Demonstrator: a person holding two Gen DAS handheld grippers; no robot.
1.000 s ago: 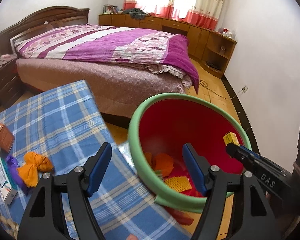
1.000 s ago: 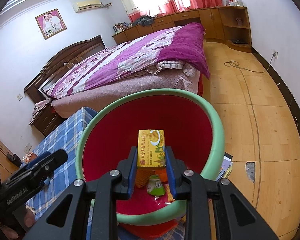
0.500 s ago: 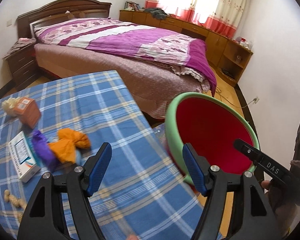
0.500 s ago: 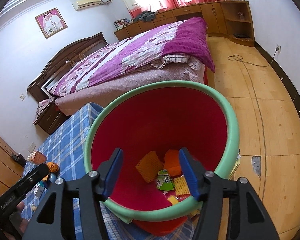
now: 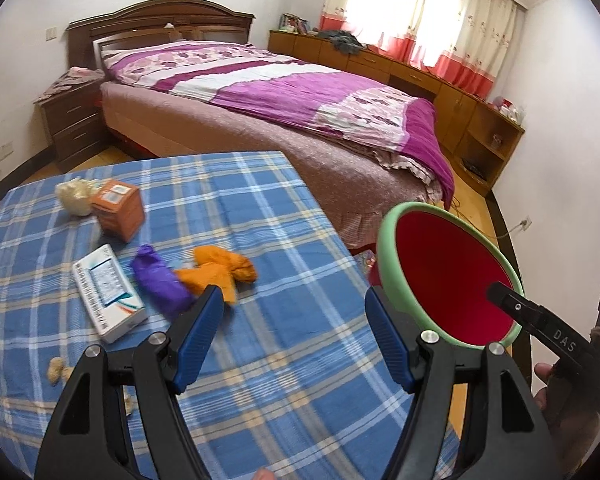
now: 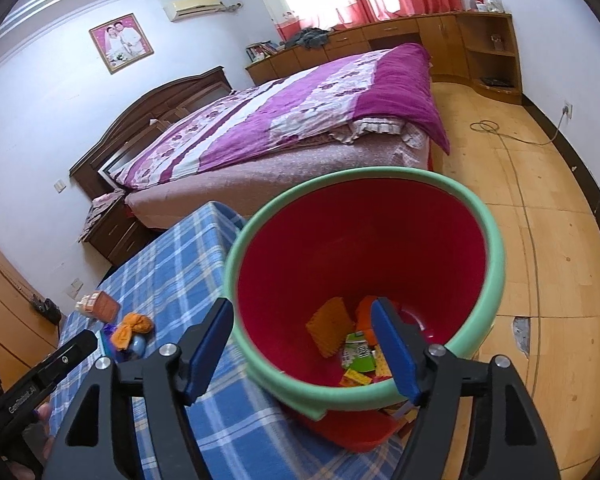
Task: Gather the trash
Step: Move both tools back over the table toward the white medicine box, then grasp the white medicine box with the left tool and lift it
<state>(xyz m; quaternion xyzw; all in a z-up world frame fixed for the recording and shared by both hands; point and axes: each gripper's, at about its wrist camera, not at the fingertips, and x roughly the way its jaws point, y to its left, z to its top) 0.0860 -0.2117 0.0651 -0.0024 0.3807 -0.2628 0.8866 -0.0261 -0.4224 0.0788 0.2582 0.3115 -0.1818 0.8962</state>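
Right gripper (image 6: 302, 346) opening above bin (image 6: 496, 248)

On the worktop (image 5: 260, 208), the flat box (image 5: 108, 294) lies left of the crumpled wrappers (image 5: 196, 274), the carton (image 5: 118, 210) behind them, while the bin (image 6: 496, 256) holding scraps stands off the worktop's right edge, the bed (image 5: 300, 112) behind the worktop.
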